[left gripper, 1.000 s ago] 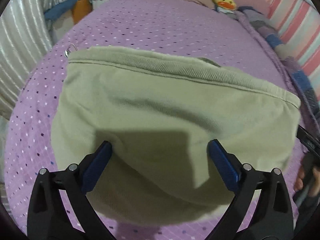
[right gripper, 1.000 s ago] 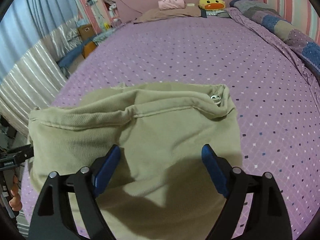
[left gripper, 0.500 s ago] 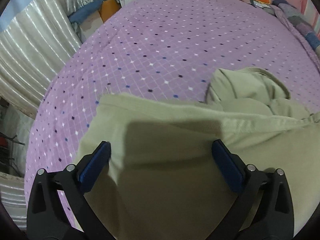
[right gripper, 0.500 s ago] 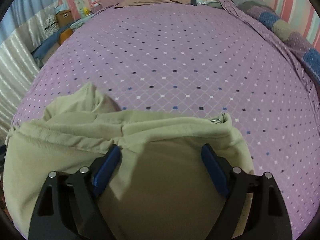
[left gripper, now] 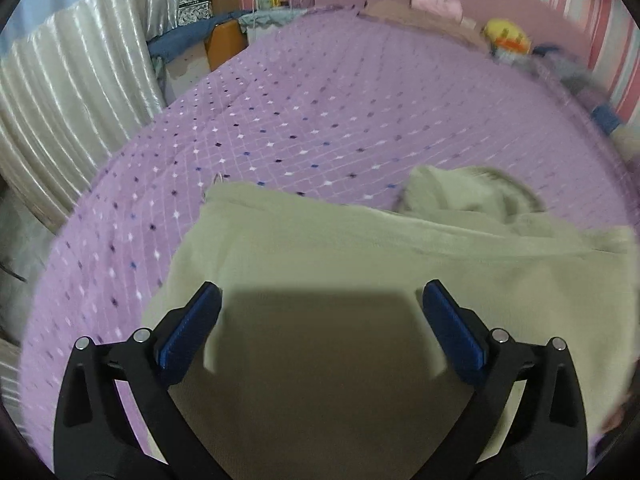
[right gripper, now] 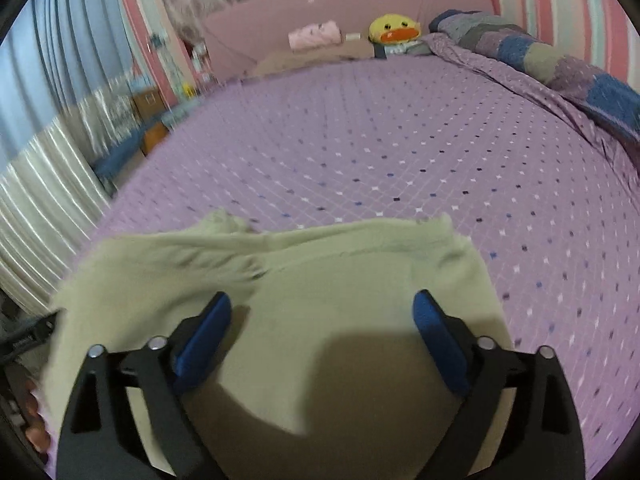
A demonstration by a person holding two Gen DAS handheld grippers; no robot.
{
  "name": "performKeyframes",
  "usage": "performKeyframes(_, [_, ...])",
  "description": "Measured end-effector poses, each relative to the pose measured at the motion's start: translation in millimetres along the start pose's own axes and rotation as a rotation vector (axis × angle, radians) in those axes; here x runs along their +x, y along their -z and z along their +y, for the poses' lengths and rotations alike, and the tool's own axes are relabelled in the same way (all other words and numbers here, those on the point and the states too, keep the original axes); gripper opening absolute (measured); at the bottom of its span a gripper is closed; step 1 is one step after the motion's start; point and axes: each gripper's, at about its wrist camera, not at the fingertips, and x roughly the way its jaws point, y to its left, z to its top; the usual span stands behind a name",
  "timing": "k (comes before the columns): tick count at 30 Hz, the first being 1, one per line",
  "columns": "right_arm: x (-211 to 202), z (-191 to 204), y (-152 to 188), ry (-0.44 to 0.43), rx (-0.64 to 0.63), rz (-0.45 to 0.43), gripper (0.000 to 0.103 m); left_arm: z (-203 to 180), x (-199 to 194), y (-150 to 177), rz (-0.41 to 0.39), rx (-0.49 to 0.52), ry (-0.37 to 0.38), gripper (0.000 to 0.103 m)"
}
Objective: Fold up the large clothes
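Observation:
A pale olive-green garment (left gripper: 360, 248) lies folded on the purple dotted bedspread (left gripper: 320, 120), its seamed far edge running across both views. My left gripper (left gripper: 322, 288) hovers open over the garment's left part, and its blue pads (left gripper: 192, 328) hold nothing. A crumpled fold of the same cloth rises at the right. In the right wrist view the garment (right gripper: 340, 264) lies under my right gripper (right gripper: 322, 297). Its jaws are opening, with cloth below them but none pinched between the pads (right gripper: 440, 340).
A yellow duck toy (right gripper: 394, 30) and a pink bundle (right gripper: 316, 34) sit by the pink headboard. A patchwork blanket (right gripper: 560, 64) runs along the bed's right side. Silver curtains (left gripper: 72, 100) and boxes (left gripper: 226, 42) stand to the left. A person's fingers (right gripper: 34, 420) show at the lower left.
The left gripper has shifted toward the garment's left corner, and a crumpled fold now shows at the right. Both views have tipped up toward the headboard. The right jaws stand slightly wider.

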Motion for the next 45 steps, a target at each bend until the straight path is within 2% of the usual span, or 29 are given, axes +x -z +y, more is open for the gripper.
performKeyframes(3, [-28.0,5.4,17.5,-0.053,0.067,-0.058,0.099,-10.1,-24.4,21.8,-0.048,-0.029,0.084,0.1])
performKeyframes(5, [-32.2,13.2,26.6,-0.065,0.059,-0.073,0.101,-23.7,-26.3,29.8,-0.062,-0.023,0.11,0.1])
performKeyframes(9, [-16.7,44.5,32.4,0.08,-0.134,-0.088,0.101,-52.1,-15.8,32.6,-0.064,0.056,0.01,0.1])
performKeyframes(12, [3.6,65.8,22.7,0.138,-0.229,-0.072,0.101,-68.9,9.2,12.3,-0.051,0.13,-0.082,0.1])
performKeyframes(16, [32.7,77.7,5.3,0.168,-0.248,-0.021,0.101,-62.5,37.1,-15.9,0.018,0.085,-0.096,0.1])
performKeyframes(22, [86.1,92.4,-25.7,0.214,-0.272,0.103,0.102,-58.3,67.4,-35.1,0.082,0.063,-0.136,0.1])
performKeyframes(26, [112.4,90.6,-36.5,0.196,-0.271,0.138,0.102,-53.5,87.1,-51.6,0.121,0.05,-0.12,0.1])
performKeyframes(29, [127.3,85.5,-39.4,0.157,-0.248,0.138,0.102,-50.7,101.5,-52.9,0.119,0.029,-0.088,0.1])
performKeyframes(32, [134.5,79.3,-35.3,0.118,-0.218,0.095,0.102,-49.0,104.5,-50.2,0.082,0.017,-0.068,0.1])
performKeyframes(39, [137.7,75.1,-25.0,0.07,-0.188,0.021,0.102,-47.5,104.2,-33.2,-0.066,-0.007,-0.039,0.1])
performKeyframes(45, [136.6,74.6,-21.4,0.067,-0.183,-0.017,0.102,-37.4,96.6,-19.2,-0.143,-0.02,-0.032,0.1])
